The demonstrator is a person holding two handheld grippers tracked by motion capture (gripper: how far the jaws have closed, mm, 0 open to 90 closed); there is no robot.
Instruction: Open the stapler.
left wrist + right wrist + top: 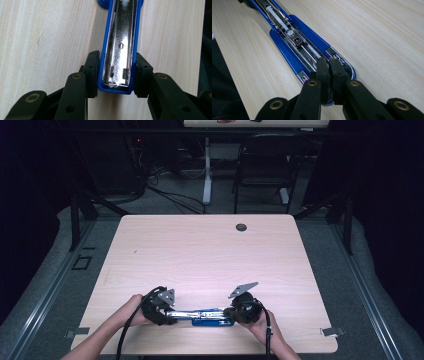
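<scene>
Pale wood-grain table [210, 250], dark floor around it, black chair [265, 165] and cabling behind. Item: one blue plastic stapler with a chromed metal magazine [207, 316], swung fully open and lying flat near the table's front edge, between both hands.

Left gripper [116, 75]: jaws clamped on the two blue side walls at one end of the stapler arm, pads [92, 72] flush against the plastic, metal channel facing up between them.

Right gripper [328, 72]: jaws drawn almost together over the base's rounded end, by the metal anvil; whether they pinch anything cannot be told.

Likely step: holding the opened stapler steady, perhaps for loading or closing. To do it well, keep the left squeeze square on the walls so the arm does not twist, and press down rather than pull at the right end.

Pose: left hand [131, 311] and right hand [260, 320] low, forearms entering from the near edge, grippers pointing inward at each other.
</scene>
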